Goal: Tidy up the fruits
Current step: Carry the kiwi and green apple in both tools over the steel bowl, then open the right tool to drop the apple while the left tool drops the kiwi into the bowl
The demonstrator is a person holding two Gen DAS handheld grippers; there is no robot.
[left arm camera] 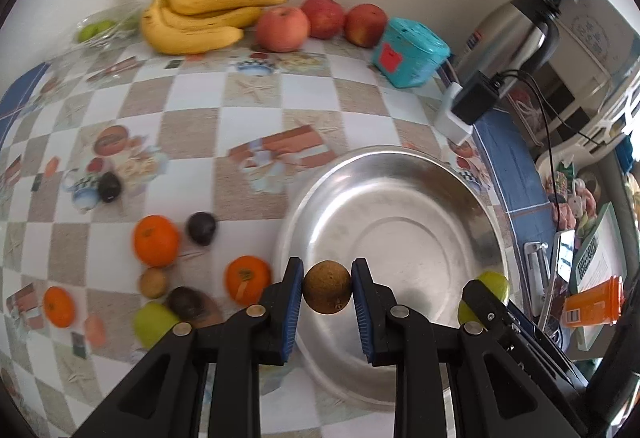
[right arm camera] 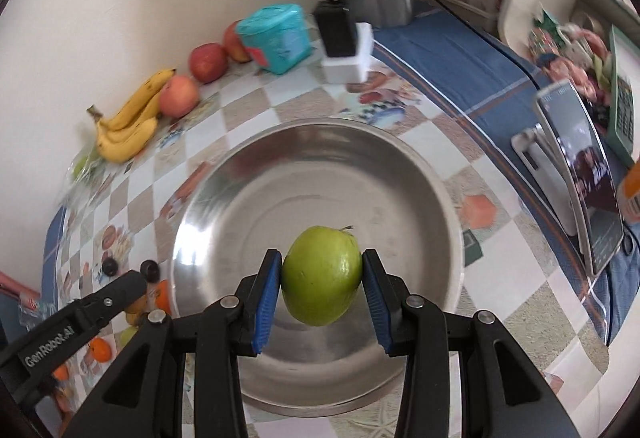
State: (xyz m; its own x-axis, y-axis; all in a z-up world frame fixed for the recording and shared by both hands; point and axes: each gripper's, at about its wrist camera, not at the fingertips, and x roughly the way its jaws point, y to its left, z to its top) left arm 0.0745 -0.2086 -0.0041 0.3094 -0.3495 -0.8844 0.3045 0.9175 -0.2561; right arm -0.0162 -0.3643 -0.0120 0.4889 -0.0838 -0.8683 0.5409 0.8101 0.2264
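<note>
My left gripper (left arm camera: 327, 292) is shut on a small round brown fruit (left arm camera: 327, 287), held over the left rim of a wide steel bowl (left arm camera: 400, 178). My right gripper (right arm camera: 322, 276) is shut on a green fruit (right arm camera: 322, 274), hanging above the bowl's (right arm camera: 432, 174) inside. The right gripper also shows in the left wrist view at the bowl's right rim, its green fruit (left arm camera: 494, 284) half hidden. Loose on the checked tablecloth to the bowl's left lie oranges (left arm camera: 156, 240), dark plums (left arm camera: 202, 228), a brown fruit (left arm camera: 153, 282) and a green one (left arm camera: 154, 322).
Bananas (left arm camera: 196, 18) and three red apples (left arm camera: 282, 28) line the wall at the back, beside a teal box (left arm camera: 408, 52). A charger and white plug block (left arm camera: 466, 108), a steel kettle (left arm camera: 508, 28), a phone on a stand (right arm camera: 580, 178) and an orange bottle (left arm camera: 594, 302) crowd the right side.
</note>
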